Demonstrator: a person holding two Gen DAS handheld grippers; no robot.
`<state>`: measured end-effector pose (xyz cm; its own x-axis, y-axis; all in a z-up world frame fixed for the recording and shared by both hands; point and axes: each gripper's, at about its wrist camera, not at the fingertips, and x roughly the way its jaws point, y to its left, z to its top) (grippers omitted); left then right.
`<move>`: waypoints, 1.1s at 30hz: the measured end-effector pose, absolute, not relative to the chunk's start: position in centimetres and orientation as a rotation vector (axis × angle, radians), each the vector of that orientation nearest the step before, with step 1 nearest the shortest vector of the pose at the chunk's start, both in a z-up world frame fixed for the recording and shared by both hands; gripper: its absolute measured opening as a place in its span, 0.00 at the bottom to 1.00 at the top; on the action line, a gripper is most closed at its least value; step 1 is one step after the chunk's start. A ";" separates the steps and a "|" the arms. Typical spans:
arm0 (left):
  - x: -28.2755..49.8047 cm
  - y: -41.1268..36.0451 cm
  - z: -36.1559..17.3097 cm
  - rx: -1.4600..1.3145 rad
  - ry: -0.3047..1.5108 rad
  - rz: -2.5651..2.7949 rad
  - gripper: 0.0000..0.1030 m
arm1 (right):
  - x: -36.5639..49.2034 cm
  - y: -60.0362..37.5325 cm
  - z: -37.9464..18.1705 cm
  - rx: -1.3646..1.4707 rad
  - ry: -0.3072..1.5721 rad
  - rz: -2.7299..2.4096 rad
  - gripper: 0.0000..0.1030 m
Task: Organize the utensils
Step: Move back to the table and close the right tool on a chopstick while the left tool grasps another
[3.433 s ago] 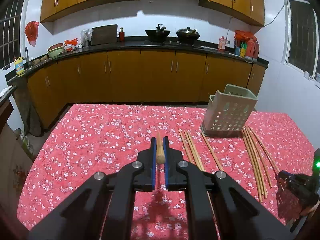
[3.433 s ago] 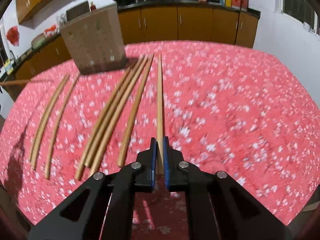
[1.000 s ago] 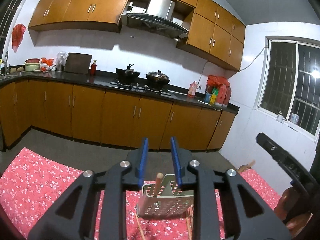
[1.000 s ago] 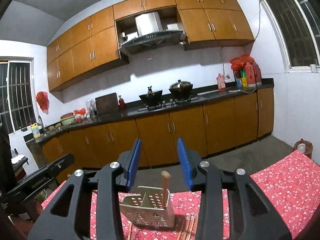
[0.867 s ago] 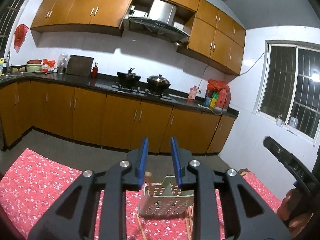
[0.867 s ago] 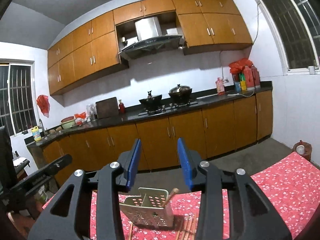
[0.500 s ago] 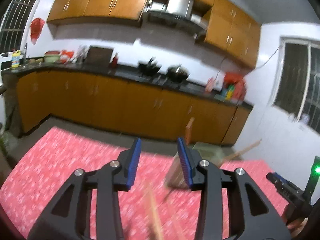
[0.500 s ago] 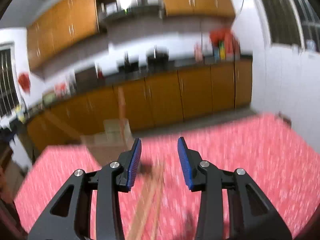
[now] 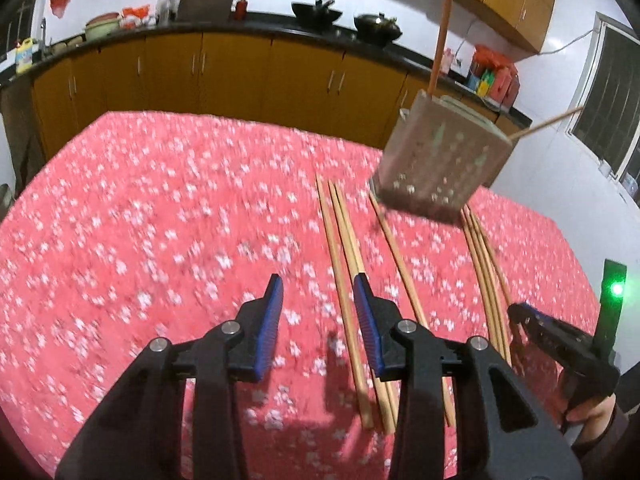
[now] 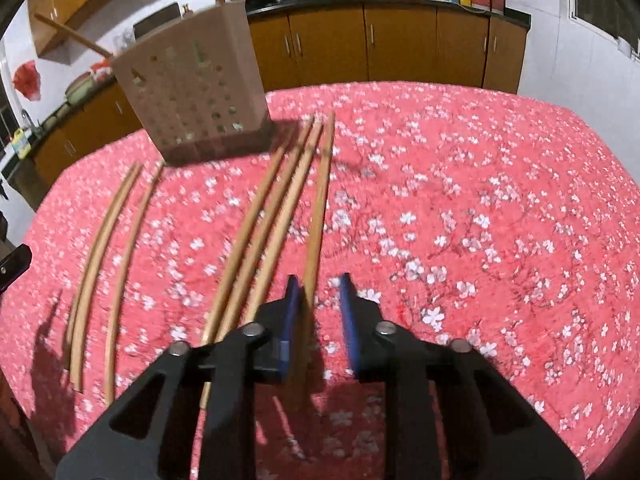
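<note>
Both tools were spread wide and held nothing. The left tool [image 9: 316, 316] hung above the red flower-patterned cloth on the counter [image 9: 140, 208], just left of a pair of long pale wooden chopsticks [image 9: 346, 280]. The right tool [image 10: 318, 312] was lower, its left blue pad against the rightmost chopstick [image 10: 318, 216] of another group. Behind them stood the beige perforated plastic utensil holder [image 10: 192, 92], with two chopsticks [image 9: 440, 28] already leaning out of it. To do this pickup well, the right tool probably needed that single stick centred between its pads, clear of its neighbours, and gripped near the thick end so it could tip upright into the holder.
</note>
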<state>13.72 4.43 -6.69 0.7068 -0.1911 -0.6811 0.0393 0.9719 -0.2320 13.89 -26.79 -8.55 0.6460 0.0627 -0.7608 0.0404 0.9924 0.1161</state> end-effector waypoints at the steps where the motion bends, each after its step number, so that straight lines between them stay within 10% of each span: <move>1: 13.5 4.3 -7.4 -0.205 0.789 -0.137 0.35 | 13.8 -27.0 -8.6 0.122 0.865 0.006 0.08; 18: 14.4 0.4 -11.1 -0.078 0.922 -0.189 0.10 | 13.6 -29.9 -8.5 0.186 0.864 -0.096 0.07; 33: 18.7 5.6 -10.9 -0.081 0.904 -0.015 0.08 | 15.1 -29.7 -8.7 0.151 0.853 -0.082 0.07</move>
<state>18.70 5.62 -10.87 0.6187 -0.0473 -0.7842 -0.0207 0.9969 -0.0764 15.09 -29.74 -8.70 0.6557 -0.0116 -0.7550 0.1326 0.9861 0.1001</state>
